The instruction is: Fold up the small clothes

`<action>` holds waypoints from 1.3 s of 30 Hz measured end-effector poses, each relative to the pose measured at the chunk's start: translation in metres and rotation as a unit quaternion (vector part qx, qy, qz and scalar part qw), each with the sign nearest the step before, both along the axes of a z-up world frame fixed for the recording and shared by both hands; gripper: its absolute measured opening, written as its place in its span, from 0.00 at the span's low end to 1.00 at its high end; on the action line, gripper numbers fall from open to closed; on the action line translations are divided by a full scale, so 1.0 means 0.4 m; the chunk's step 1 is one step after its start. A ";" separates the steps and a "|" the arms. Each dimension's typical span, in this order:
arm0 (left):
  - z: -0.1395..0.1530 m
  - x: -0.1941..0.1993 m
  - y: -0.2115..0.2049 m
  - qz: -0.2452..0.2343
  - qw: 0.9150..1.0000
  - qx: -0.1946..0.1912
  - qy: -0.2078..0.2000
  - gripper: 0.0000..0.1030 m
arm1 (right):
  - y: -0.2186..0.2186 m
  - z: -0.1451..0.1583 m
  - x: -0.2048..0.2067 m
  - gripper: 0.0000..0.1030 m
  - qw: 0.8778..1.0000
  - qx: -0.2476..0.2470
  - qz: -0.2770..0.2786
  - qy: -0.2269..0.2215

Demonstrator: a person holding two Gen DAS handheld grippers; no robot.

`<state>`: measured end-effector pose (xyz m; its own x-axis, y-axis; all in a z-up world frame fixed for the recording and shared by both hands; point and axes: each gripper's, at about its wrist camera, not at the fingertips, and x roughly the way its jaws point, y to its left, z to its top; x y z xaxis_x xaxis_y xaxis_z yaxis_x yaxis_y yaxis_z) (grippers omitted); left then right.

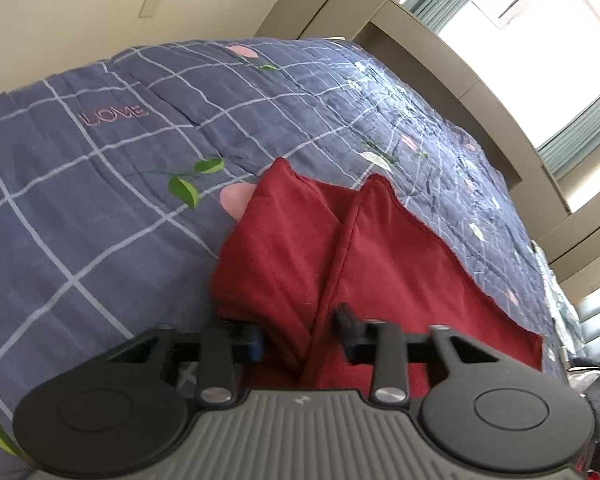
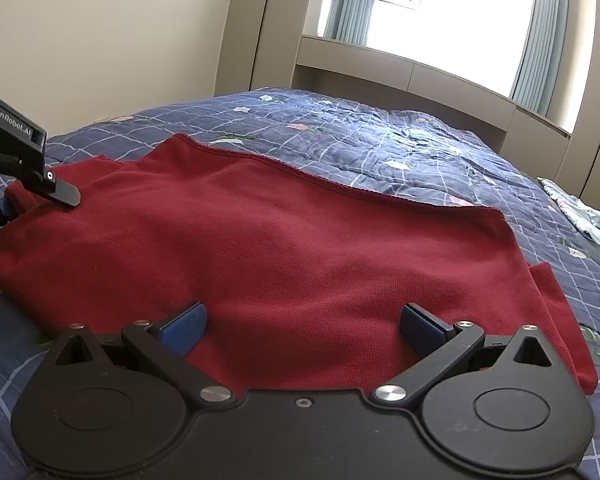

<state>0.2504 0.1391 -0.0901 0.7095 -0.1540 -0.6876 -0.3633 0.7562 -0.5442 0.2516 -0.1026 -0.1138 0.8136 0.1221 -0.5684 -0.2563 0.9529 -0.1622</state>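
Observation:
A dark red garment (image 2: 284, 248) lies spread on the blue checked quilt (image 2: 380, 148). In the left wrist view its sleeve and side (image 1: 300, 248) are bunched into a raised fold. My left gripper (image 1: 300, 332) has its fingers on either side of that fold and grips it; it also shows in the right wrist view (image 2: 28, 200) at the garment's left end. My right gripper (image 2: 300, 324) is wide open, low over the garment's near edge, with red cloth between the blue pads (image 2: 184, 326) but not pinched.
The quilt (image 1: 100, 200) covers the whole bed. A beige wall and wardrobe (image 2: 252, 24) stand behind it. A window with green curtains (image 2: 540, 32) is at the far right. A light patterned cloth (image 2: 580, 212) lies at the bed's right edge.

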 end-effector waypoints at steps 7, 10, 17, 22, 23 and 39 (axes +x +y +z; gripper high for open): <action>0.085 0.007 -0.048 -0.019 0.999 0.028 -0.042 0.18 | -0.043 0.033 0.003 0.99 0.999 0.029 0.024 0.020; 0.142 0.019 -0.094 -0.045 0.995 0.046 -0.071 0.17 | -0.088 0.056 -0.010 0.99 0.999 0.033 0.031 0.017; 0.280 0.065 -0.265 -0.129 0.981 0.076 -0.126 0.17 | -0.244 0.103 -0.070 0.99 0.999 0.038 -0.003 0.001; 0.344 0.090 -0.431 -0.210 0.963 0.079 -0.148 0.17 | -0.371 0.127 -0.136 0.99 0.998 0.049 -0.043 -0.006; 0.348 0.099 -0.478 -0.231 0.958 0.083 -0.148 0.17 | -0.390 0.129 -0.146 0.99 0.997 0.049 -0.050 -0.007; 0.218 0.063 -0.851 -0.396 0.908 0.121 -0.068 0.63 | -0.608 0.070 -0.285 1.00 0.985 0.066 -0.159 0.034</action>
